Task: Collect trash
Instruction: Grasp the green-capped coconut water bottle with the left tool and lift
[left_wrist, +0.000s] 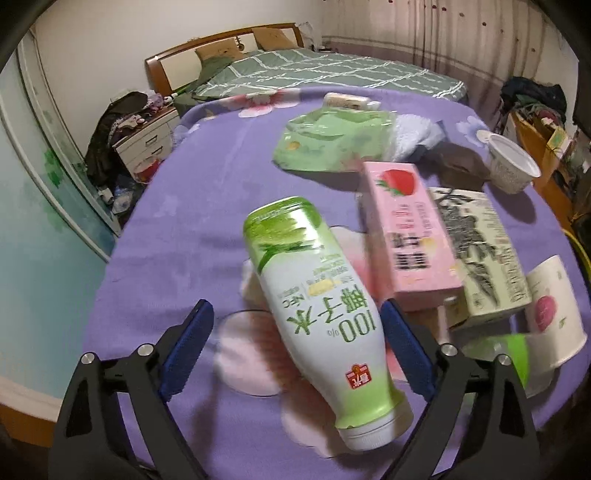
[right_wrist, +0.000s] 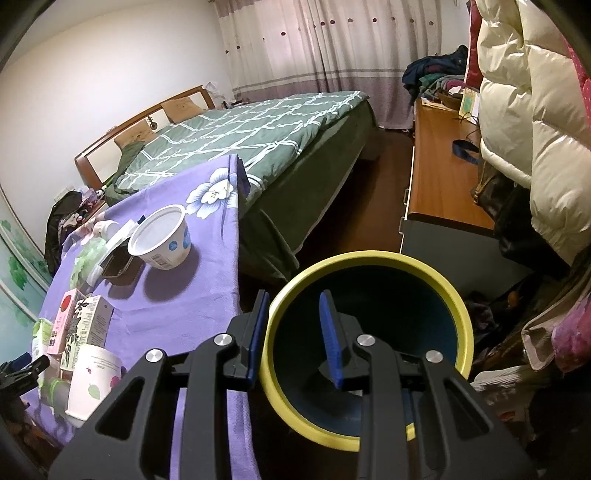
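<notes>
A white and green coconut-water bottle (left_wrist: 317, 306) lies on the purple cloth, cap end toward me. My left gripper (left_wrist: 295, 343) is open with its blue pads on either side of the bottle, not pressing it. A pink carton (left_wrist: 402, 229) and a cream carton (left_wrist: 480, 254) lie just right of it, with a paper cup (left_wrist: 554, 310) beyond. My right gripper (right_wrist: 295, 336) is shut on the rim of a yellow-edged dark bin (right_wrist: 369, 332), one pad inside and one outside, holding it off the table's right edge.
On the table farther back lie a green pouch (left_wrist: 332, 140), a white towel (left_wrist: 413, 136), a brown tray (left_wrist: 461, 166) and a white yogurt tub (left_wrist: 513, 166). The purple-covered table (right_wrist: 192, 295) ends beside a bed (right_wrist: 240, 136). A wooden desk (right_wrist: 443, 177) and hanging jackets (right_wrist: 532, 122) stand right.
</notes>
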